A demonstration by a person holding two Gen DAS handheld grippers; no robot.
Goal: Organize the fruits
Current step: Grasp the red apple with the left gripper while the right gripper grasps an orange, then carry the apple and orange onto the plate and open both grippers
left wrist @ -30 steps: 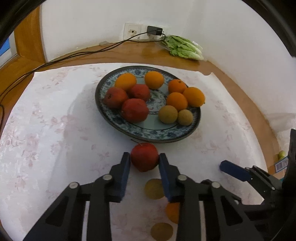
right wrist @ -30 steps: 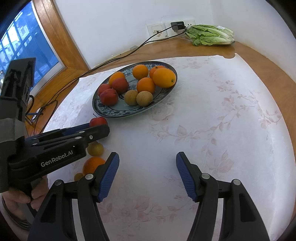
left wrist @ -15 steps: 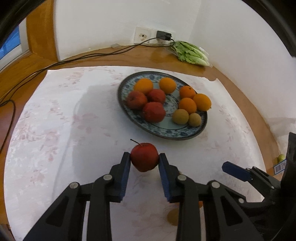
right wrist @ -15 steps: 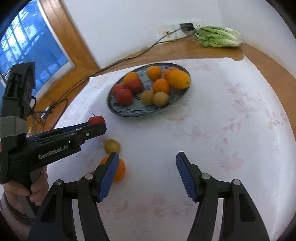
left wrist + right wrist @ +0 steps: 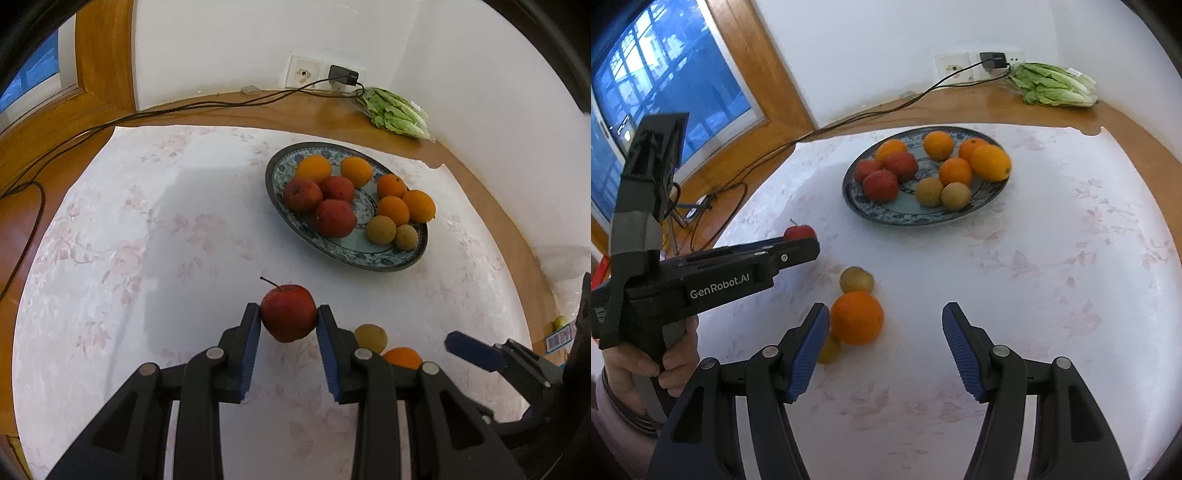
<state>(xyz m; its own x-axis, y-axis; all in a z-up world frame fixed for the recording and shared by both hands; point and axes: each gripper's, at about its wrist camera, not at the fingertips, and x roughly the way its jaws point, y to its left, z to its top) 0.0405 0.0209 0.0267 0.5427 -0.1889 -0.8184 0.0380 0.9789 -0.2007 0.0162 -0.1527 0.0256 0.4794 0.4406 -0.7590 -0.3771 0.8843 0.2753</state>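
Now we are clamping the red apple (image 5: 288, 313) in our left gripper (image 5: 287, 332), lifted clear to join the reds on the plate (image 5: 306, 240); our right gripper (image 5: 882, 343) is closing, empty, beside the loose orange (image 5: 857, 317).

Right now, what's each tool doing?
Left tool: shut on the red apple.
Right tool: jaws closing, nothing between them; the orange sits beside its left finger.

A round patterned ceramic plate (image 5: 916, 218) of oranges, red apples and brown fruits sits on the floral white tablecloth (image 5: 1052, 266); nearer the cameras lie a loose orange (image 5: 857, 317) and a small brown round fruit (image 5: 856, 280), touching; a bagged green lettuce (image 5: 1054, 85) lies behind the plate against the wall.
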